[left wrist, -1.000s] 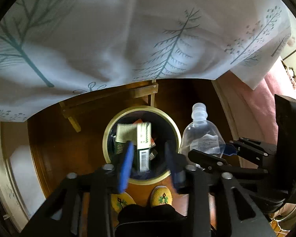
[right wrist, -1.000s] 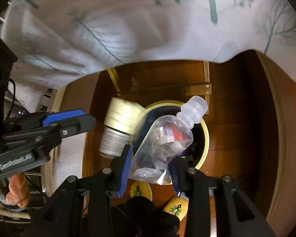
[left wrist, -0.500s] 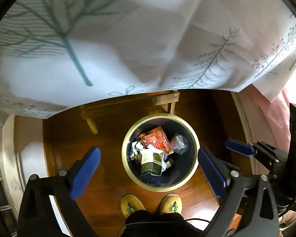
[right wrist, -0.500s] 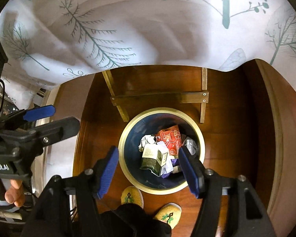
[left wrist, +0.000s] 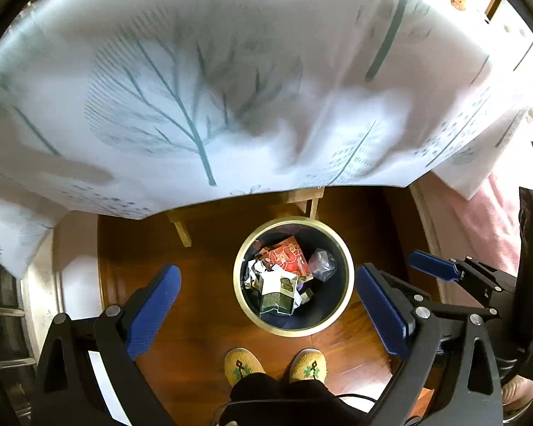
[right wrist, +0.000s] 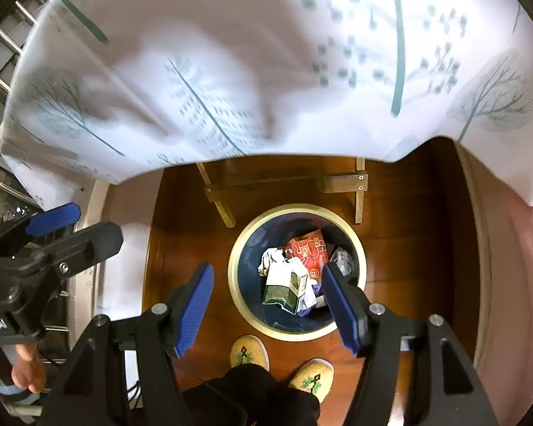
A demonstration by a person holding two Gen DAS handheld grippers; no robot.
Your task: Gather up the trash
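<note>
The bin (left wrist: 290,330) stands on the floor straight below both grippers, its trash (left wrist: 279,289) lying inside, about equally near each, while the left gripper (left wrist: 268,314) and right gripper (right wrist: 268,314) both hang wide open, holding and touching nothing.

carton (left wrist: 279,293) and plastic bottle (left wrist: 321,264) dropped into bin (left wrist: 291,332), both grippers' fingers (left wrist: 152,310) now spread, empty
</note>
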